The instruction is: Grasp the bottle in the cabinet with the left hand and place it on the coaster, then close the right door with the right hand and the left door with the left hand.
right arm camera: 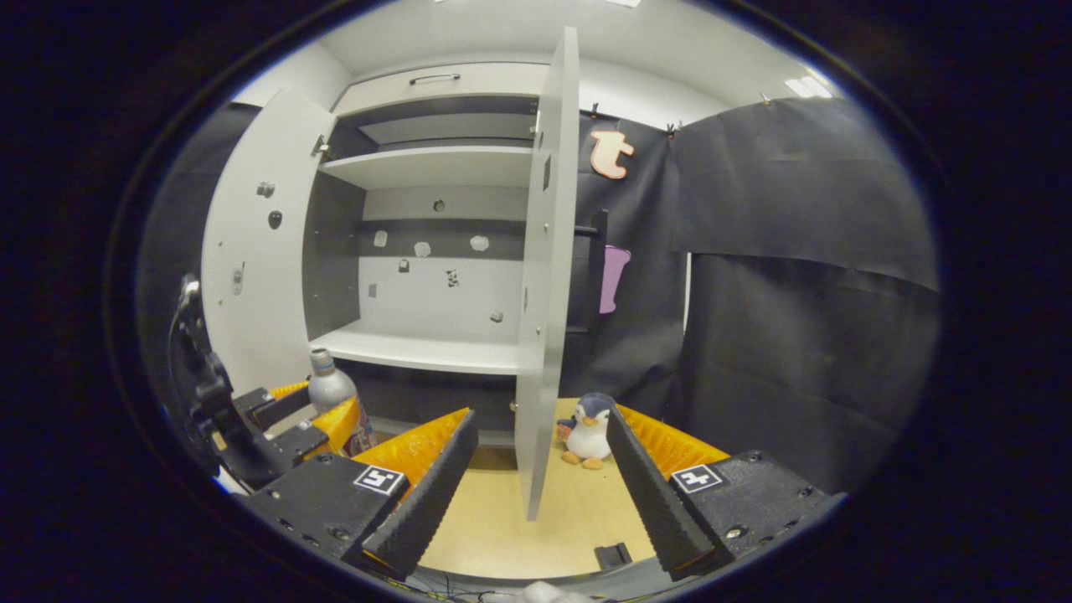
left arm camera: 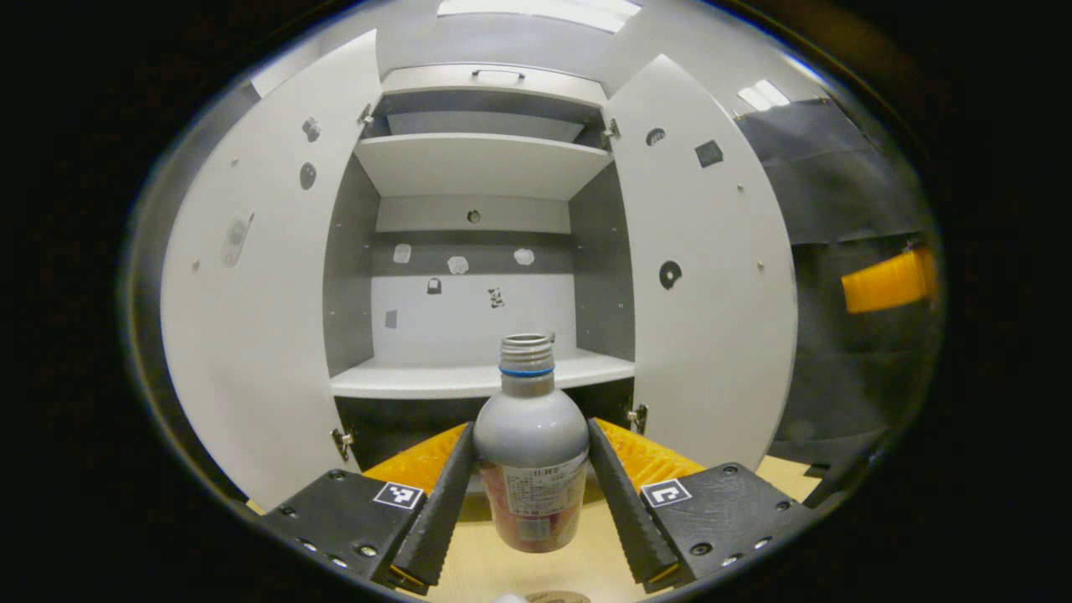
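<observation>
1. Bottle [left arm camera: 531, 448], uncapped and upright, is held between the two fingers of the left tongs [left arm camera: 531, 494], which are closed against its sides; it is carried out in front of the cabinet [left arm camera: 477, 251], above the pale wooden worktop [left arm camera: 494, 569].
2. Both cabinet doors are seen standing wide open in the left gripper view: the left door [left arm camera: 251, 293] and the right door [left arm camera: 703, 276] are swung out to either side of bare white shelves.
3. At the bottom edge of the same view, part of a round item is glimpsed on the worktop; whether it is the coaster cannot be told.
4. In the right gripper view, the right tongs [right arm camera: 540, 494] are shown spread wide with nothing gripped; the right door's edge [right arm camera: 544, 276] is framed between the fingers, farther off and not touched by them.
5. A toy penguin [right arm camera: 589, 429] is seen standing on the worktop just beside the door, in front of the black cloth wall.
6. At the left of that view, the left tongs [right arm camera: 322, 419] are pictured with the bottle [right arm camera: 328, 385] clasped, below the lower shelf.
</observation>
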